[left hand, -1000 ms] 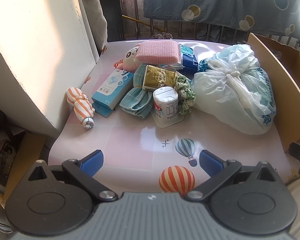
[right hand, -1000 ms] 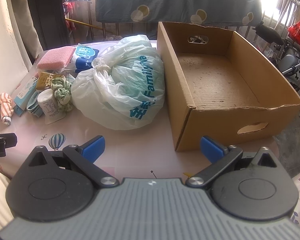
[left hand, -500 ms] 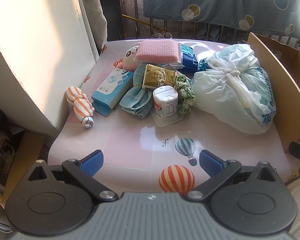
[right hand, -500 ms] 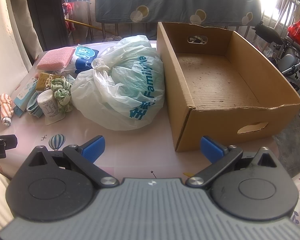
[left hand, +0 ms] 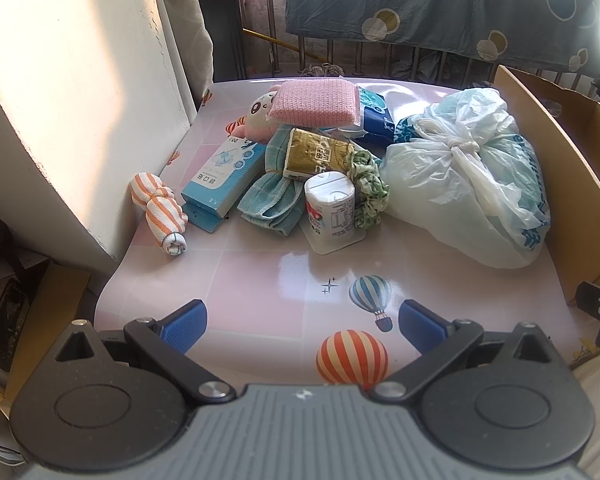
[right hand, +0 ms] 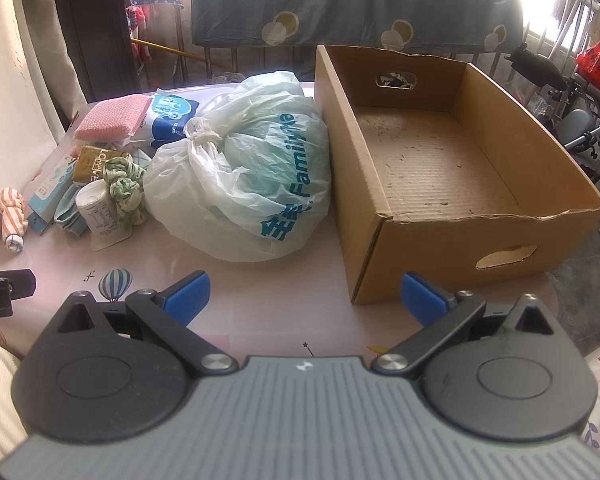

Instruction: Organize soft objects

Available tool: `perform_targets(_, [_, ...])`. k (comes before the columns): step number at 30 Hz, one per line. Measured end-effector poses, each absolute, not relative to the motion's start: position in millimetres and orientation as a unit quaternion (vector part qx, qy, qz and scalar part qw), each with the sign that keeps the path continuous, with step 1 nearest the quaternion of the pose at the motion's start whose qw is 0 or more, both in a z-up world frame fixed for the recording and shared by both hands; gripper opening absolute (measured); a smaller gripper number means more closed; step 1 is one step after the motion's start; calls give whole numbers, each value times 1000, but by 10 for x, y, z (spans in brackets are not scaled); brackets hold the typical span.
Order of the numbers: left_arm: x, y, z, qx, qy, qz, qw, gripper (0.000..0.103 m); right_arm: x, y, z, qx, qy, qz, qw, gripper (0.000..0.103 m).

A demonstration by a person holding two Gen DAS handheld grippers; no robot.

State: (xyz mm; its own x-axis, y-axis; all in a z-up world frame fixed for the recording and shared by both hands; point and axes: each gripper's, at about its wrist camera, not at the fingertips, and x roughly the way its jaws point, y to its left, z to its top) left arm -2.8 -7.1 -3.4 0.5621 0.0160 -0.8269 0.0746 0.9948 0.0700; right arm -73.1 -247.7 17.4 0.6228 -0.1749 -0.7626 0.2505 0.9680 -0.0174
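Blue-padded fingers of the left gripper are spread wide and empty over the near edge of the pink balloon-print table. The right gripper is likewise spread and empty. Farther off lie an orange-striped rolled cloth, a folded teal towel, a pink knitted sponge and a knotted white plastic bag, just left of the open brown cardboard box.

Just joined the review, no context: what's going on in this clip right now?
A person holds two grippers over a balloon-print table; nothing is grasped yet. The left gripper and the right gripper are both open and empty, short of the items. A pile of soft things, including a tied plastic bag, a pink sponge and a striped rolled cloth, sits beside an empty cardboard box.
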Motion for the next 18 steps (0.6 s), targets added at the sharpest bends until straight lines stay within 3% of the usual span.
perform_targets(18, [-8, -41, -10, 45, 471, -20, 881, 102, -727, -2479, 209, 47, 414, -120, 901, 102])
